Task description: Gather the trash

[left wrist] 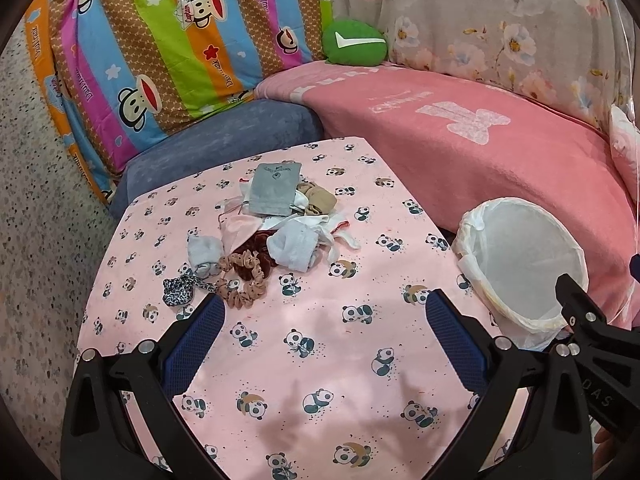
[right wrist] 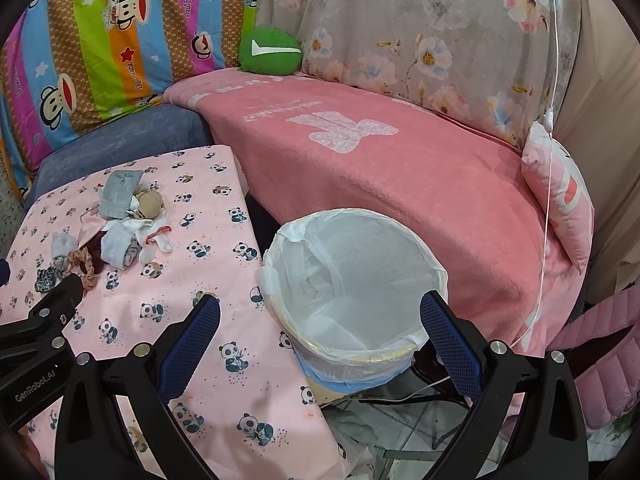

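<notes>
Left tongs [left wrist: 322,312]: blue-padded fingers spread wide apart, nothing between them; they hang above the near part of the worktop, and the left pad tip lies just beside the tan scrunchie in the left wrist view.
Right tongs [right wrist: 320,314]: fingers likewise wide apart and empty, framing the mouth of the bin in the right wrist view; the left finger is over the worktop edge, the right finger over the bin's far side.
Worktop [left wrist: 304,368]: flat surface under a pink cloth printed with pandas, set against a blue-grey cushion [left wrist: 224,136] and a pink blanket [left wrist: 460,148].
Trash pile [left wrist: 276,216]: a loose heap towards the far-left part of the worktop, well apart from the bin.
Pile, upper part: a grey pouch [left wrist: 274,194] lying on white scraps, with beige balled fabric [left wrist: 316,198] touching its right side.
Pile, lower part: a pale grey sock [left wrist: 294,246] and a smaller grey piece [left wrist: 204,254], with a dark red scrunchie [left wrist: 256,248] between them.
Pile, near edge: a tan scrunchie [left wrist: 242,280] and, to its left, a black-and-white spotted scrunchie [left wrist: 178,290].
Bin [right wrist: 356,280]: round, lined with a white plastic bag, standing just beside the worktop's right edge and in front of the pink blanket; only crumpled liner is discernible inside.
Background: a striped monkey-print pillow [left wrist: 160,48], a green cushion [left wrist: 356,44] and a floral pillow [left wrist: 500,32] behind the blanket.
</notes>
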`<state>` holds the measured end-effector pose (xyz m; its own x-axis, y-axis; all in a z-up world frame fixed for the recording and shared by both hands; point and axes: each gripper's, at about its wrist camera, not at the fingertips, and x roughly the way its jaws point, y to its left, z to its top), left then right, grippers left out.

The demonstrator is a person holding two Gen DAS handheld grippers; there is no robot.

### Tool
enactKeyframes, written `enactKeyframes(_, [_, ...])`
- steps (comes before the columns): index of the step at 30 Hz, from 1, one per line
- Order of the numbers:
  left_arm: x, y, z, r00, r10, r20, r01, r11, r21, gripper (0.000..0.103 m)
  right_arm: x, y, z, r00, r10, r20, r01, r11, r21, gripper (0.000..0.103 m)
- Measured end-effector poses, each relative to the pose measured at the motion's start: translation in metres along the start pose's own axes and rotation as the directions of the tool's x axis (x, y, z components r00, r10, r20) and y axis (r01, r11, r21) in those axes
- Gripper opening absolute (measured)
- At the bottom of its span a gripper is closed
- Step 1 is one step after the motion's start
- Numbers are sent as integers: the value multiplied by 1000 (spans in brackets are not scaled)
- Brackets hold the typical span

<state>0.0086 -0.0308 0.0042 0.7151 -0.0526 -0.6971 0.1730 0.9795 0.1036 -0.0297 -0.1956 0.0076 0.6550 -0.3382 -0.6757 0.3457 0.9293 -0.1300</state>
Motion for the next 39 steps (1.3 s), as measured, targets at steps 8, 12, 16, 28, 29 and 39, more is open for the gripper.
enactKeyframes(8, [6,-5,2,1000,12,-16,-12,1000,2,96,7,-4,0,1000,5,-11,-5,1000,5,98])
enactKeyframes(12, [9,-8,1,1000,15,-25,-15,1000,7,96,10,-5,0,1000,6,-15,-6,1000,10,98])
enactKeyframes(16, [11,-10,1,999,16,-29,-15,1000,11,96,12,-6,-1,1000,6,-19,-6,1000,14,98])
enactKeyframes(28, [16,-8,-1,999,9,-43,-9,1000,1,96,15,-5,0,1000,-6,-22,7,1000,19,98])
enactKeyframes(29, [16,-7,-2,999,7,-45,-7,1000,-1,96,15,-5,0,1000,-8,-22,8,1000,19,98])
enactKeyframes(39, [15,3,-2,999,-6,-43,5,1000,-23,96,7,3,1,1000,-26,-6,26,1000,12,98])
